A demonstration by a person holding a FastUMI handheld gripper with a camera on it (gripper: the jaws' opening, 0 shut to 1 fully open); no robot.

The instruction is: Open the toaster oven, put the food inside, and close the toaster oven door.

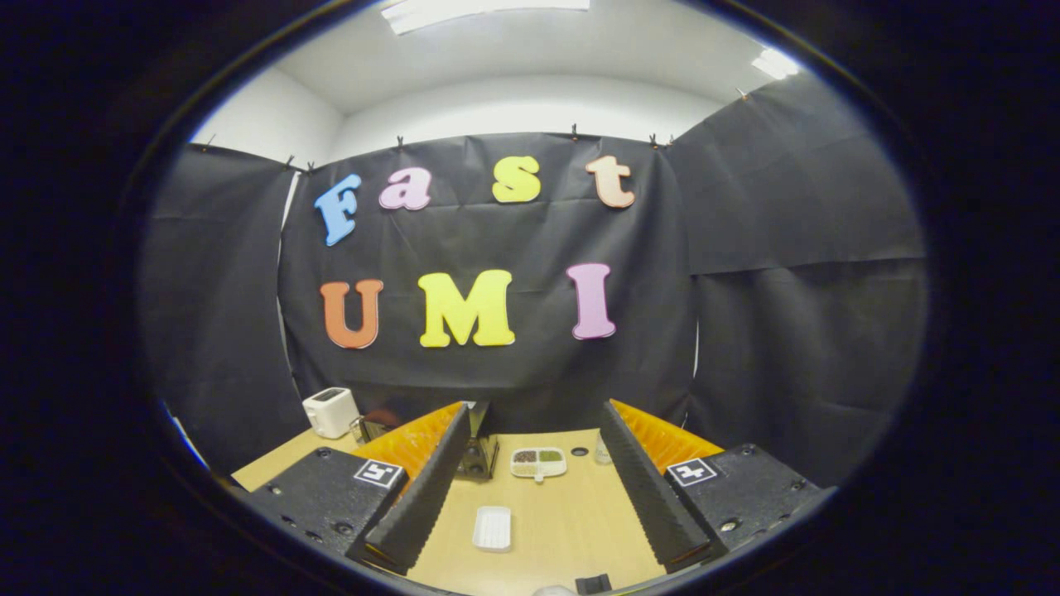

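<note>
Toaster oven [476, 451] at the far end of the counter [563, 530], dark, mostly hidden behind the left finger [422, 488], close to the black cloth wall. Gripper [534, 484] held above the near part of the counter, pointed level toward the wall, fingers spread wide, gripping nothing, touching nothing. Between the fingers: one small white tray [493, 528], empty-looking, lying flat on the wood. Beyond it, near the fingertips: one divided dish [538, 463] with dark and green fillings, possibly food, too small to tell. Just right of the dish: one small dark round spot [580, 452] on the counter and one small pale container [603, 451] beside the right finger. Far left, beyond the left finger: one white toaster-like appliance [330, 411] standing near the counter's corner.
</note>
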